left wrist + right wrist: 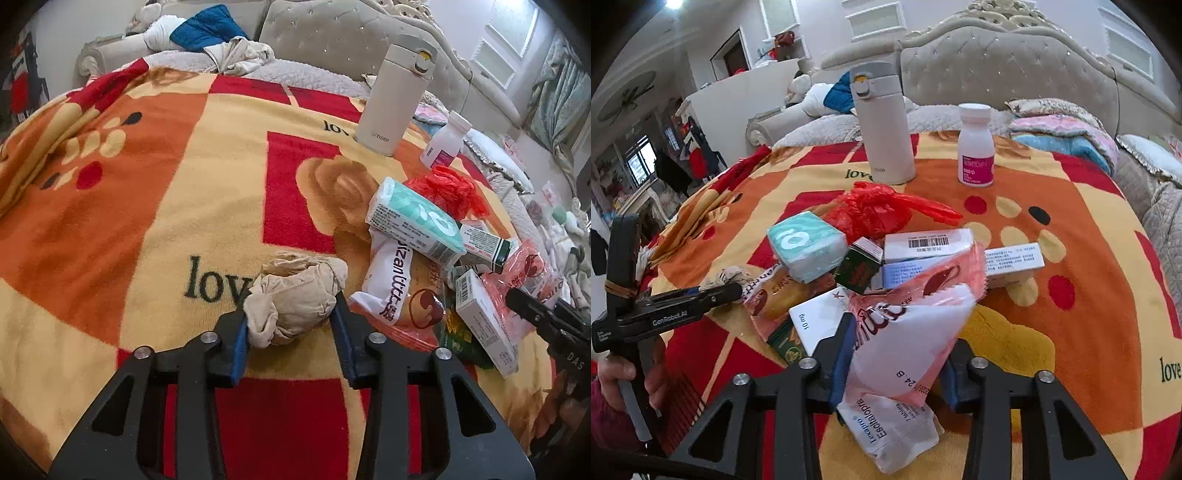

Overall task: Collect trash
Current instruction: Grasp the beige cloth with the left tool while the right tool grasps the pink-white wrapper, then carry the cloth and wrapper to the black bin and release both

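Observation:
A crumpled beige paper wad [295, 291] lies on the red and orange blanket [147, 221]. My left gripper [290, 306] is shut on it, a blue pad pressing each side. To its right is a heap of trash: a teal tissue pack [413, 218], a red plastic bag [450, 188], snack wrappers and small boxes. In the right wrist view my right gripper [905, 332] is shut on a pink and white snack wrapper [923, 295] at the near edge of the heap. A white medicine pouch [890, 428] lies under it. The left gripper [731, 290] shows at the left, held by a hand.
A white thermos [886, 129] and a white pill bottle with a pink label [975, 147] stand upright behind the heap. Pillows and folded bedding lie against the padded headboard [997, 62]. The blanket falls away at the bed's edges.

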`<state>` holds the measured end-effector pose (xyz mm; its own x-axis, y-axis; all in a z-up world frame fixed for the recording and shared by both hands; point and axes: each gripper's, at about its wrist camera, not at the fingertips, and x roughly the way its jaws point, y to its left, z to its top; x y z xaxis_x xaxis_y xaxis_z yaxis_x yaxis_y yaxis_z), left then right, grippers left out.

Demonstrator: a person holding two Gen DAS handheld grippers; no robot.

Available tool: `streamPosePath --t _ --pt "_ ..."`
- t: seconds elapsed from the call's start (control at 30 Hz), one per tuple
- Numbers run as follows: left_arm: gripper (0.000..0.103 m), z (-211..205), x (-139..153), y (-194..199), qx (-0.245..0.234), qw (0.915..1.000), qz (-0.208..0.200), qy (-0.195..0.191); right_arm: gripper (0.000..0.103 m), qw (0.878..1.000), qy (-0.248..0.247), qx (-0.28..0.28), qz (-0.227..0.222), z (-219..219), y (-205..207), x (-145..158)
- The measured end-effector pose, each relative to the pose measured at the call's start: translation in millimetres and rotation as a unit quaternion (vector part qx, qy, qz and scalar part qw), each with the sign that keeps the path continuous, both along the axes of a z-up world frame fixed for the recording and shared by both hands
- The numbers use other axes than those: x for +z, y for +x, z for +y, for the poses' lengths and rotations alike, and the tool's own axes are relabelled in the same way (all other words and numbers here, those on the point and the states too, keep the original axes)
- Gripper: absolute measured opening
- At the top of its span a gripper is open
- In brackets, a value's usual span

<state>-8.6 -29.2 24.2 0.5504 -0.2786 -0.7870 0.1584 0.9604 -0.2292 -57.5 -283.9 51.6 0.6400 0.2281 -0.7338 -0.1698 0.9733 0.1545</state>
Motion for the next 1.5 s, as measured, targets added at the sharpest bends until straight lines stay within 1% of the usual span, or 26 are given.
streamPosePath --t 0.13,0.3,0.53,0.8,1.17,1.5 --pt "0.034 1.1 8.2 -7.3 0.008 0.9999 -0.006 -0.003 0.027 1.000 -0.004 0.008 -0.020 1.5 -11.2 14.5" --pt "0.033 7.9 27.1 -18.7 0.022 0.9994 -0.018 -0.020 0.027 0.999 0.016 0.000 -0.039 -7.0 -25.5 35.4" --pt "0.034 1.6 51.0 -39.5 0.013 0.9986 -0.042 -0.028 0.027 0.998 0.028 -0.015 -0.052 -22.4 -45.6 52.1" --pt "0.033 -15.1 65.6 -56.8 -0.005 0.9980 -0.052 -0.036 0.027 0.997 0.040 -0.031 -0.053 -37.1 -59.8 56.7" --pt "0.033 -35.2 74.4 -70.7 -0.023 0.9972 -0.056 -0.043 0.027 0.996 0.046 -0.039 -0.061 -51.0 -73.7 62.7" --pt "0.033 -47.8 78.4 -76.8 -0.032 0.9970 -0.057 -0.040 0.027 0.995 0.051 -0.048 -0.065 -62.0 -85.1 65.2"
